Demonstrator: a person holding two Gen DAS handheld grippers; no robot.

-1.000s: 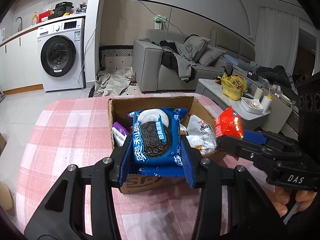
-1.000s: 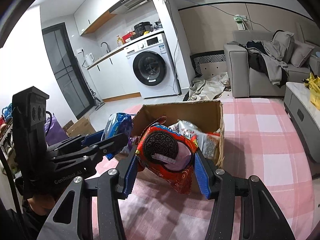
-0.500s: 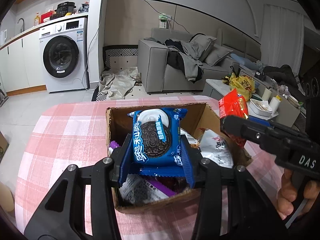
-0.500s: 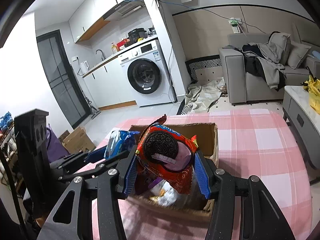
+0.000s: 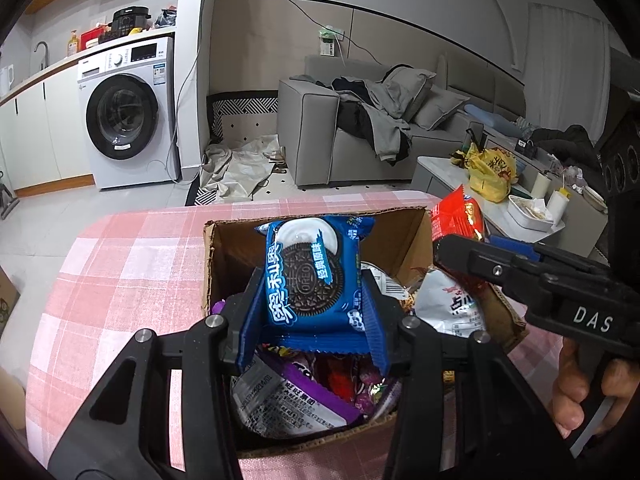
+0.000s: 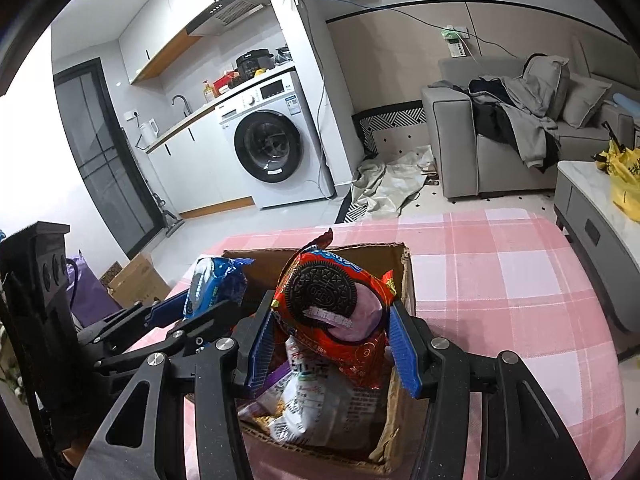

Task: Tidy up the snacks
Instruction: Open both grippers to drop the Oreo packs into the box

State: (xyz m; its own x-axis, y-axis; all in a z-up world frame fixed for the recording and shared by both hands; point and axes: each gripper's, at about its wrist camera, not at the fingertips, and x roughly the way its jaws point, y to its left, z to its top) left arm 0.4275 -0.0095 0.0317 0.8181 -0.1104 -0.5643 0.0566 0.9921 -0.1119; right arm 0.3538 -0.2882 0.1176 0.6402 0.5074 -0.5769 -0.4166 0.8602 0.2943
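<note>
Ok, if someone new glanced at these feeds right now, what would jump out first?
Two Oreo packs held over the open cardboard box of snacks: the blue Oreo pack clamped in the left gripper, the red Oreo pack in the right gripper. The box sits on a pink checked tablecloth.

Glossy blue foil on the cookie pack [image 5: 314,276] in my left gripper [image 5: 312,320], whose black arms look like matt plastic with ribbed blue pads and bright metal screws. At centre in my right view, the red cookie pack [image 6: 334,316] is shiny, crinkled film. Below both, the cardboard box [image 5: 224,248] is dull brown, rough at its torn rim, with slick plastic wrappers inside. The pink checked tablecloth [image 6: 500,280] looks like soft, matt woven cloth.
</note>
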